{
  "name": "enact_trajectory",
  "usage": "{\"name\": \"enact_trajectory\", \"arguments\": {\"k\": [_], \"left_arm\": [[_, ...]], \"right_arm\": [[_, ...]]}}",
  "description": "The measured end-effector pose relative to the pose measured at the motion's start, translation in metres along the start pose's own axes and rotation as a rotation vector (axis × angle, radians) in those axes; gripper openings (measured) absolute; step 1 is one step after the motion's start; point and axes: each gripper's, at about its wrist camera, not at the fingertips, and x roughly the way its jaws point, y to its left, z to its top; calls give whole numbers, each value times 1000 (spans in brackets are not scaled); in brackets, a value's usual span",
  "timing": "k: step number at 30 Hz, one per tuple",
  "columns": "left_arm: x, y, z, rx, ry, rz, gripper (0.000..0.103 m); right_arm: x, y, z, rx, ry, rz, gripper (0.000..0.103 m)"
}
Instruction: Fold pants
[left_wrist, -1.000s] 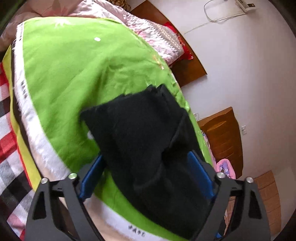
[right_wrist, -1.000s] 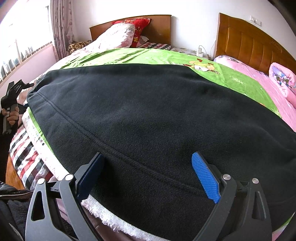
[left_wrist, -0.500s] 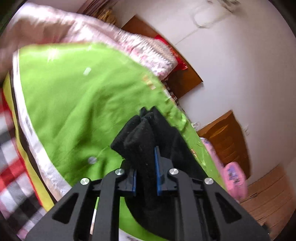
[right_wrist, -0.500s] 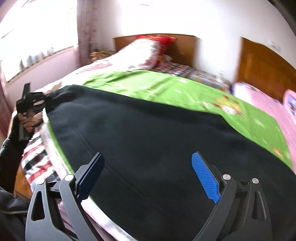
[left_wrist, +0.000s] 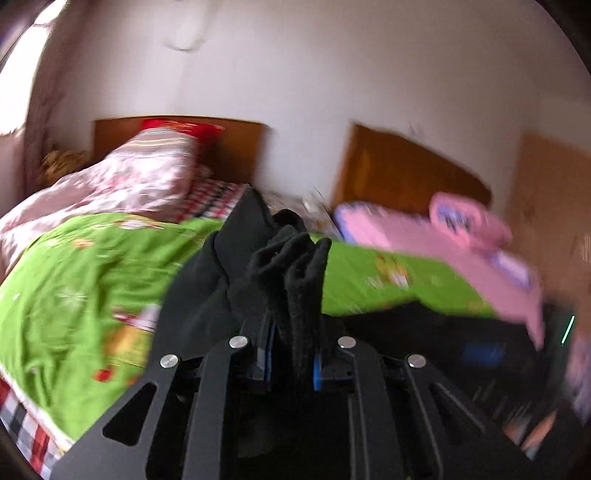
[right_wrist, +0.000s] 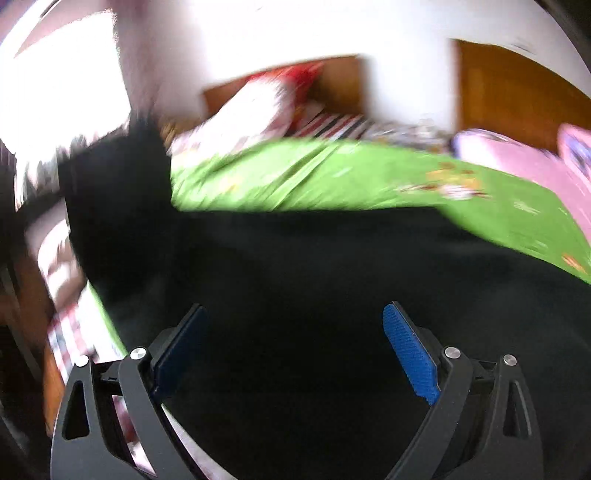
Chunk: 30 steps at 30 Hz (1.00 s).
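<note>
The black pants (right_wrist: 332, 295) lie spread across the near part of the green bedspread (right_wrist: 332, 177), and one bunched end of them is lifted off it, standing up in dark folds in the left wrist view (left_wrist: 291, 266). That raised end is clamped in the left gripper (left_wrist: 291, 354), whose blue pads (left_wrist: 317, 369) press the cloth from both sides with only the fabric between them. The right gripper (right_wrist: 295, 350) hovers over the flat part of the pants with its jaws spread wide, the blue pads (right_wrist: 410, 354) well apart and nothing pinched between them, though black cloth fills the view under them. Along the left edge of the pants, in the right wrist view, the bedspread's white border and a red, white and black checked sheet (right_wrist: 70, 343) show at the side of the bed. Beyond the pants, at the far end of the bedspread, sit a pale floral quilt (left_wrist: 122, 177), a red pillow (left_wrist: 181, 127) and a wooden headboard (left_wrist: 236, 147). To the right of the bedspread lies pink bedding (left_wrist: 461, 240) before a second wooden headboard (left_wrist: 402, 173). Both views are blurred
</note>
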Motion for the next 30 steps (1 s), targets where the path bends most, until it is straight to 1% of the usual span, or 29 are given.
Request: {"name": "enact_trajectory", "arguments": {"k": [3, 4, 6, 7, 8, 9, 10, 11, 13, 14, 15, 16, 18, 19, 20, 22, 24, 25, 27, 28, 30], "left_arm": [[25, -46, -28, 118, 67, -9, 14], [37, -60, -40, 166, 101, -7, 15], [50, -80, -60, 232, 157, -8, 18], [55, -87, -71, 265, 179, -12, 26], [55, -92, -79, 297, 179, -23, 44], [53, -94, -83, 324, 183, -54, 59], [46, -97, -87, 348, 188, -120, 83], [38, -98, -89, 359, 181, -173, 91], [14, -96, -90, 385, 157, -269, 91], [4, -91, -89, 384, 141, -280, 91], [-6, -84, -87, 368, 119, -272, 91], [-18, -71, -83, 324, 93, -247, 91], [-33, -39, -73, 238, 54, -183, 91], [-39, -16, -68, 184, 30, -113, 91], [-42, 0, -64, 152, 24, -56, 91], [-40, 31, -61, 104, 51, 64, 91], [-35, 49, -64, 102, 77, 113, 91], [-30, 56, -66, 107, 95, 126, 91], [-26, 56, -71, 117, 119, 112, 91], [-22, 55, -77, 123, 129, 99, 91], [-16, 55, -86, 135, 148, 99, 92]], "right_arm": [[-27, -37, 4, 103, -54, -22, 92], [-30, -44, 4, 122, -57, -24, 92], [-30, -55, 3, 169, -47, -6, 92], [-27, -58, 1, 196, -34, 15, 92], [-27, -59, -2, 212, -26, 28, 92], [-22, -59, -3, 224, -15, 41, 92], [-17, -56, -4, 229, -2, 56, 92], [-14, -54, -3, 229, 2, 65, 92], [-8, -45, 1, 222, 8, 88, 92], [-4, -39, 2, 218, 8, 102, 92], [-1, -35, 4, 216, 6, 120, 92], [1, -28, 7, 217, 8, 158, 92], [4, -15, 9, 238, 29, 282, 90], [9, -8, 10, 259, 47, 361, 89], [14, -1, 11, 276, 66, 423, 87], [26, 12, 11, 320, 126, 548, 84], [37, 23, 4, 345, 195, 616, 81], [41, 26, 0, 351, 219, 626, 81], [46, 27, -10, 371, 264, 631, 80], [48, 25, -17, 382, 278, 621, 79], [53, 17, -23, 402, 295, 598, 77]]}}
